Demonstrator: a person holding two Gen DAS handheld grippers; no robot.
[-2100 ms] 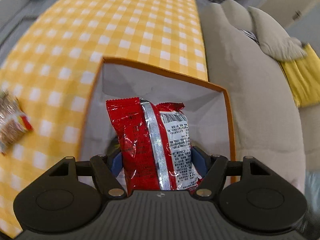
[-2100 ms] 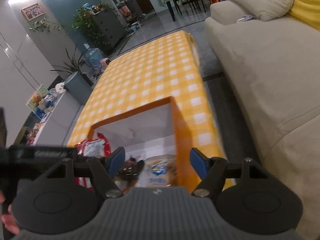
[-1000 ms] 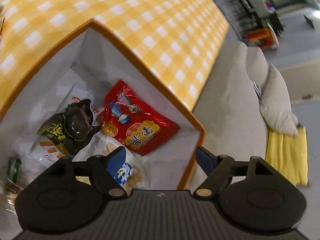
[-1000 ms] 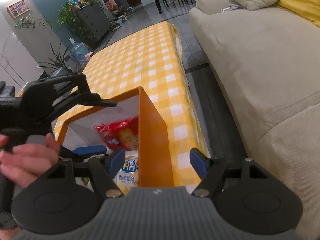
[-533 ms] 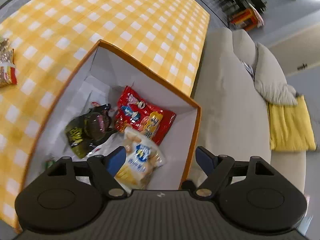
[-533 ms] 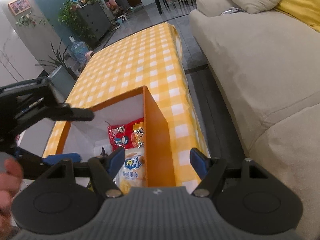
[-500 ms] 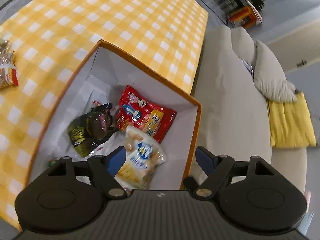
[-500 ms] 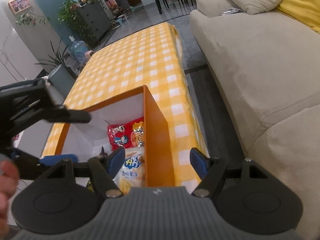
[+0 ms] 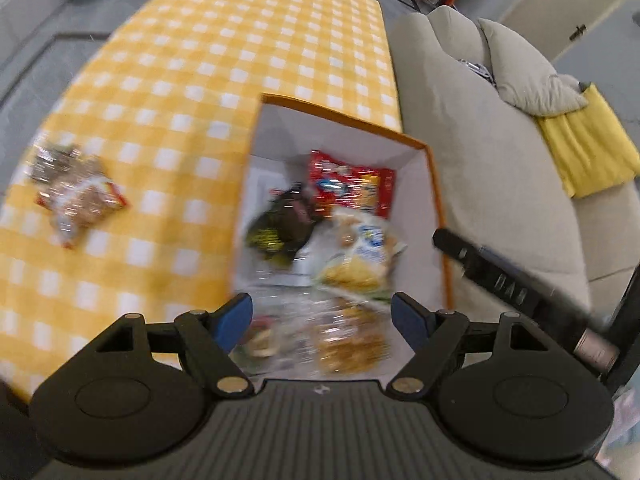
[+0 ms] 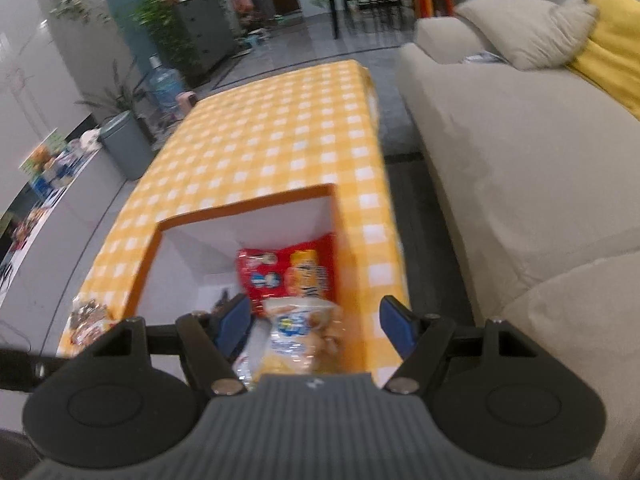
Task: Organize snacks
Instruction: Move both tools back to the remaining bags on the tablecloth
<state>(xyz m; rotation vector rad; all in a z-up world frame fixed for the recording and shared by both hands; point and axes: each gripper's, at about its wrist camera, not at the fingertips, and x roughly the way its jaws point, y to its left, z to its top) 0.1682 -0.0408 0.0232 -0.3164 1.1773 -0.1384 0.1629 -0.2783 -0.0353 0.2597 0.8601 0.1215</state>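
Both grippers hanging over the snack box, nothing held

Left gripper [image 9: 322,318] and right gripper [image 10: 316,324] tilt down over the orange box [image 9: 344,118] with jaws spread; red bag [image 9: 352,184] sits inside, another snack pack [image 9: 76,194] on the tablecloth.

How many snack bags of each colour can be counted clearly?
Red bag, in the box: 1
Black bag, in the box: 1
White and blue bag, in the box: 1
Brown bag, on the cloth: 1
Total: 4; blurred bags nearest the camera are left out.

Even, soft indoor light, no hard shadows. Both views show motion blur, worst on the box's snacks [image 9: 352,240]. Fisheye bends the edges.
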